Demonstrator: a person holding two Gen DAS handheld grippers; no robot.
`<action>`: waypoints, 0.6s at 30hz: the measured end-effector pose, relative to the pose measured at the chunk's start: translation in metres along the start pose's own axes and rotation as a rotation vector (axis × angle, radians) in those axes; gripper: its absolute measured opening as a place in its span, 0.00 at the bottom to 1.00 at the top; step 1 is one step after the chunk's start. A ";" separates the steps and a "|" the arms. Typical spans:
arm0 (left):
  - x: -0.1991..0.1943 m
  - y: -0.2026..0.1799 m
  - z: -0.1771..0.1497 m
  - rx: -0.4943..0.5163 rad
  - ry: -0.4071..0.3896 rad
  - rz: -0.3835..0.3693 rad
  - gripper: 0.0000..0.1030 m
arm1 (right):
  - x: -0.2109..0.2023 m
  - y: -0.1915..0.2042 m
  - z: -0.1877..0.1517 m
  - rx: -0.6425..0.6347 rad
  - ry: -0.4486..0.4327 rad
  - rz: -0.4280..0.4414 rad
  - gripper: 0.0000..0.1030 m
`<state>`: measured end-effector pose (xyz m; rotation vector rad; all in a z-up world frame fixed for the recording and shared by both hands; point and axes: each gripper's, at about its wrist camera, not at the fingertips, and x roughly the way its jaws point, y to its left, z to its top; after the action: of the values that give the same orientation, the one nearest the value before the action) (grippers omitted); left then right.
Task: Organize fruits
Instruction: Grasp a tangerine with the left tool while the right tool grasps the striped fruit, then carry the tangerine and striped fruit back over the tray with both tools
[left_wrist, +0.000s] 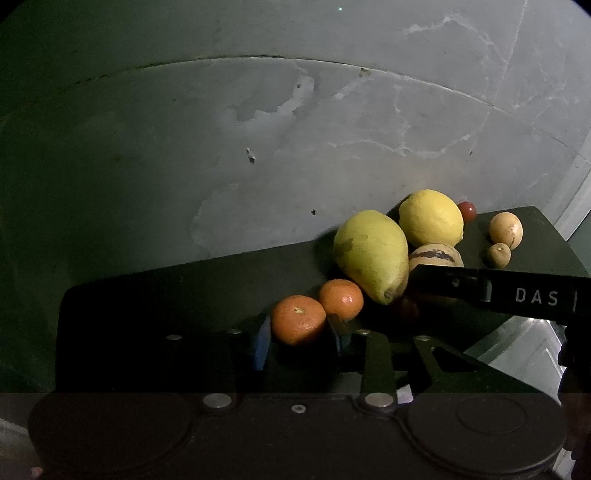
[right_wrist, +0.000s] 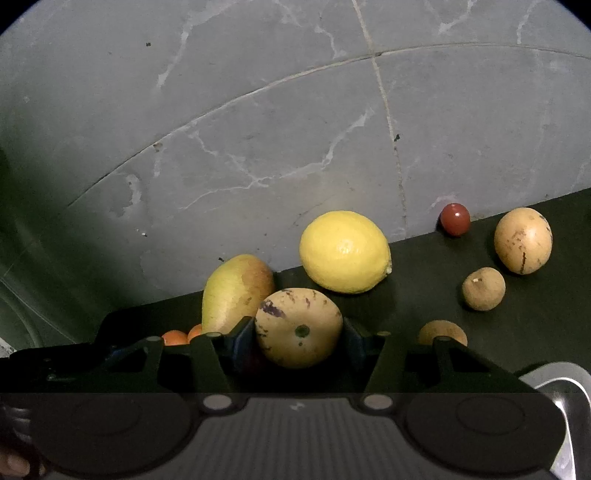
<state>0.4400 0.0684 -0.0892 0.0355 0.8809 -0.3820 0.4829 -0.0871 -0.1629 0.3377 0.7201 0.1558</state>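
Left gripper (left_wrist: 299, 328) clamps mandarin (left_wrist: 298, 319); right (right_wrist: 299, 339) grips pepino (right_wrist: 298, 328) (stem end only right cam).

left gripper (left_wrist: 299, 326): black, blue-padded fingers clamped on the near orange mandarin (left_wrist: 298, 319)
right gripper (right_wrist: 300, 332): black fingers clamped on the purple-streaked pale yellow melon (right_wrist: 298, 326)

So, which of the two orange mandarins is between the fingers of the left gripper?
The nearer, larger-looking mandarin, with its stem scar facing up, sits between the left gripper fingers. The other mandarin lies just behind, next to the pear.

Two mandarins (left_wrist: 298, 319) — one pear (left_wrist: 371, 254), one lemon (right_wrist: 344, 252), one red cherry tomato (right_wrist: 455, 218).
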 end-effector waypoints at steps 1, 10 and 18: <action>0.001 -0.002 0.000 0.001 0.001 0.003 0.33 | -0.001 0.001 -0.001 0.001 -0.005 0.004 0.55; -0.012 -0.012 -0.006 -0.050 -0.013 0.023 0.33 | -0.019 0.007 -0.013 -0.006 -0.055 0.029 0.54; -0.034 -0.024 -0.016 -0.055 -0.032 0.002 0.33 | -0.052 0.006 -0.027 -0.014 -0.088 0.044 0.55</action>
<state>0.4001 0.0597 -0.0709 -0.0203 0.8595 -0.3557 0.4262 -0.0877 -0.1473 0.3454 0.6244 0.1866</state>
